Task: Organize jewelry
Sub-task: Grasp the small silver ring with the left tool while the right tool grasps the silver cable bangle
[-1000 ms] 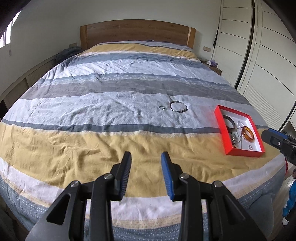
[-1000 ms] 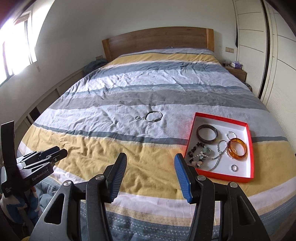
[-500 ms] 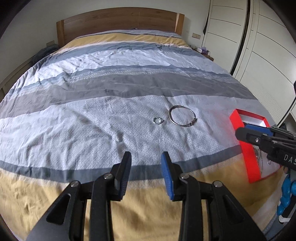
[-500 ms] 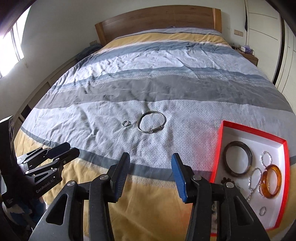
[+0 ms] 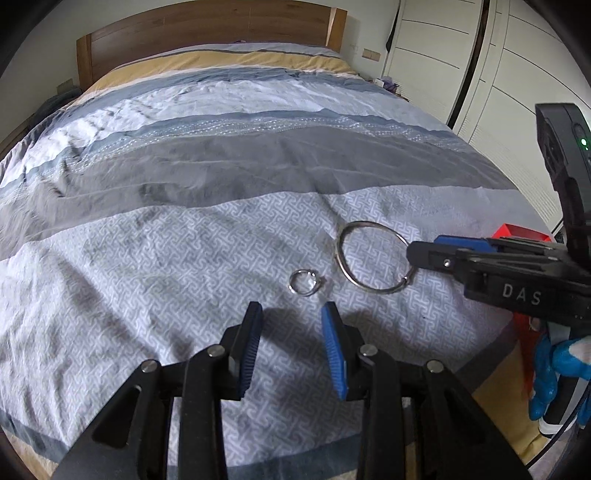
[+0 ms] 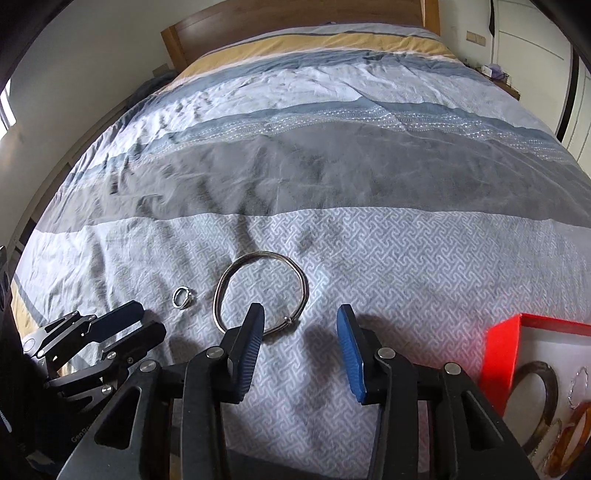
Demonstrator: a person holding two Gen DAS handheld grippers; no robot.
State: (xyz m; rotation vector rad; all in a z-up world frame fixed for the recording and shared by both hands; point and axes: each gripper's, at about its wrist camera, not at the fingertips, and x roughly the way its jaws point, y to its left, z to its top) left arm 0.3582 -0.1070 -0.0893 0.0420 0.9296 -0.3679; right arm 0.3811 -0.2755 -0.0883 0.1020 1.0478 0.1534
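A thin silver bangle (image 6: 258, 254) and a small silver ring (image 6: 181, 297) lie apart on the patterned grey band of the bedspread. My right gripper (image 6: 301, 317) hovers low over the bangle's near edge. Its jaws are closing, and the clasp shows between the fingertips, untouched by the pads. My left gripper (image 5: 291, 314) is open just short of the ring (image 5: 291, 284), with nothing between its pads. The left wrist view also shows the bangle (image 5: 338, 254) with the right gripper (image 5: 424, 254) over its right side. The left gripper (image 6: 151, 319) is at the left edge of the right wrist view.
A red box (image 6: 498, 354) with a white inside sits on the bed to the right, holding a dark bangle (image 6: 543, 398), an amber bangle (image 6: 569, 439) and silver pieces. The headboard (image 5: 207, 26) is far back and wardrobe doors (image 5: 517, 74) stand to the right.
Both grippers have moved forward and down over the bed, from the yellow band to the ring and bangle. The right jaws have narrowed. The red box has slid towards the frame edge.
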